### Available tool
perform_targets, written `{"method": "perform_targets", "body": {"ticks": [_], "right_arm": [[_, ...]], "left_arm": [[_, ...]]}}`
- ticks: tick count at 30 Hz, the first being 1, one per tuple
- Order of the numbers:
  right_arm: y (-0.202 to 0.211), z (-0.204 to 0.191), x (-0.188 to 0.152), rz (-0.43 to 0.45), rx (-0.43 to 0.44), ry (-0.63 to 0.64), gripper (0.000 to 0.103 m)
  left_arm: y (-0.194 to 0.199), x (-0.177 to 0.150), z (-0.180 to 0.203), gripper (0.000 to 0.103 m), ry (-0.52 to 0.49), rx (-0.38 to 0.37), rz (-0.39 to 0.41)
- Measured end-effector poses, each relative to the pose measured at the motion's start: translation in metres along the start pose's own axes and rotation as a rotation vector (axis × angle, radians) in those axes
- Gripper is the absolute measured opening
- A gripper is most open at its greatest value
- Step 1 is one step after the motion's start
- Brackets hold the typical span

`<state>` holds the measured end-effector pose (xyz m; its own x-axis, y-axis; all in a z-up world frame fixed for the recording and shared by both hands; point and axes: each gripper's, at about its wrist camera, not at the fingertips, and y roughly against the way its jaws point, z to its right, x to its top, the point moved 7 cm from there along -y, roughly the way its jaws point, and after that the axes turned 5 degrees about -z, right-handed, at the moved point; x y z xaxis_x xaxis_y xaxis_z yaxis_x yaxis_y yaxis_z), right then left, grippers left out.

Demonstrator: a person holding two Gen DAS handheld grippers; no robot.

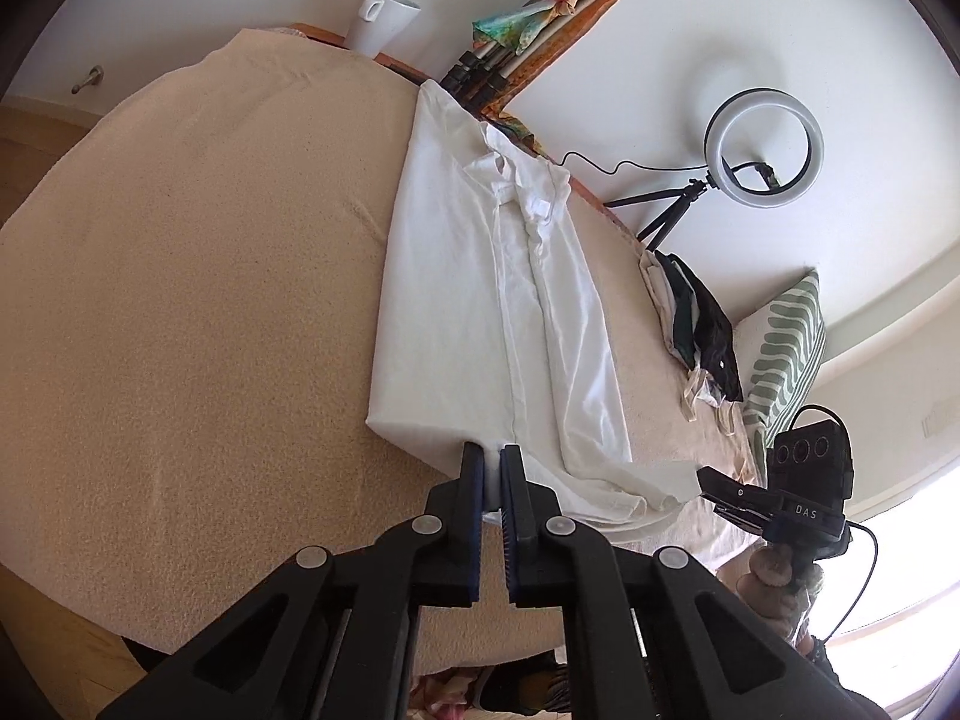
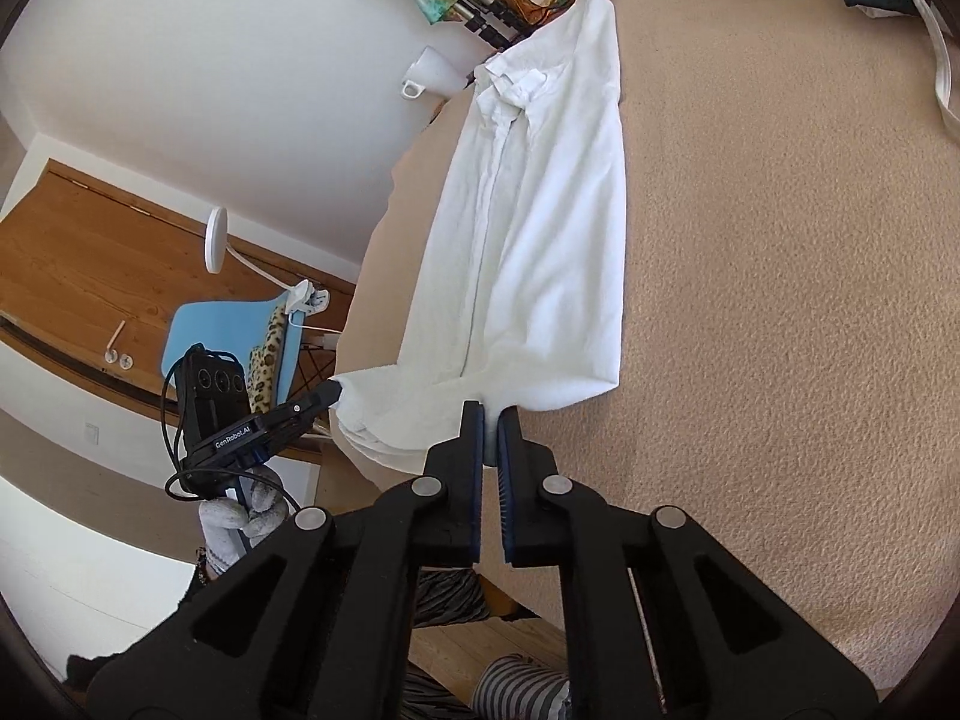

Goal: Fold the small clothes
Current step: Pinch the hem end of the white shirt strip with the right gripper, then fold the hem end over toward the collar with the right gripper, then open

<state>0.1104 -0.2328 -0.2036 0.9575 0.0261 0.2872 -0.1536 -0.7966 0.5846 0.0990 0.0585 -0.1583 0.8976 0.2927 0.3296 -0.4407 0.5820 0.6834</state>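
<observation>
A white collared shirt (image 1: 480, 276) lies lengthwise on the beige towel-covered table (image 1: 198, 312), folded into a long strip with its collar at the far end. My left gripper (image 1: 492, 456) is shut on the shirt's near hem. My right gripper (image 1: 702, 480) shows at the right in the left wrist view, shut on the hem's other corner. In the right wrist view the shirt (image 2: 540, 228) runs away from me, my right gripper (image 2: 491, 411) pinches its near hem, and my left gripper (image 2: 333, 390) grips the hem's left corner.
A white mug (image 1: 387, 15) and a tripod bundle with colourful cloth (image 1: 540, 18) sit at the far edge. A pile of dark and light clothes (image 1: 696, 324), a striped cushion (image 1: 786, 348) and a ring light (image 1: 762, 147) are to the right. A blue chair (image 2: 240, 336) stands beside the table.
</observation>
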Motion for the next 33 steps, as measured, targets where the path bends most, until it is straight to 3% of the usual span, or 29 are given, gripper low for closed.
{"method": "perform_targets", "body": {"ticks": [10,22,24,25,26,28,30,33], "right_arm": [[-0.016,0.003,0.073,0.05,-0.042,0.019,0.006],[-0.045,0.045,0.108,0.024,-0.134,-0.026,0.006],[-0.045,0.044,0.111,0.031,-0.118,-0.022,0.007],[-0.044,0.044,0.111,0.032,-0.117,-0.02,0.01],[-0.043,0.042,0.112,0.028,-0.12,-0.016,0.017],[-0.035,0.035,0.112,0.054,-0.154,0.021,0.026],[-0.027,0.027,0.11,0.078,-0.205,0.075,0.026],[-0.02,0.013,0.101,0.085,-0.197,0.131,0.026]], "left_arm": [[-0.033,0.07,-0.011,0.002,0.061,0.046,0.059],[-0.06,0.092,-0.025,0.002,0.054,0.113,0.051],[-0.058,0.094,-0.024,0.009,0.023,0.146,0.069],[-0.055,0.095,-0.022,0.024,-0.008,0.164,0.084],[-0.052,0.094,-0.019,0.03,-0.034,0.178,0.095],[-0.044,0.092,-0.012,0.03,-0.088,0.193,0.114],[-0.037,0.086,-0.007,0.03,-0.123,0.198,0.12],[-0.04,0.073,0.0,0.03,-0.162,0.164,0.068]]}}
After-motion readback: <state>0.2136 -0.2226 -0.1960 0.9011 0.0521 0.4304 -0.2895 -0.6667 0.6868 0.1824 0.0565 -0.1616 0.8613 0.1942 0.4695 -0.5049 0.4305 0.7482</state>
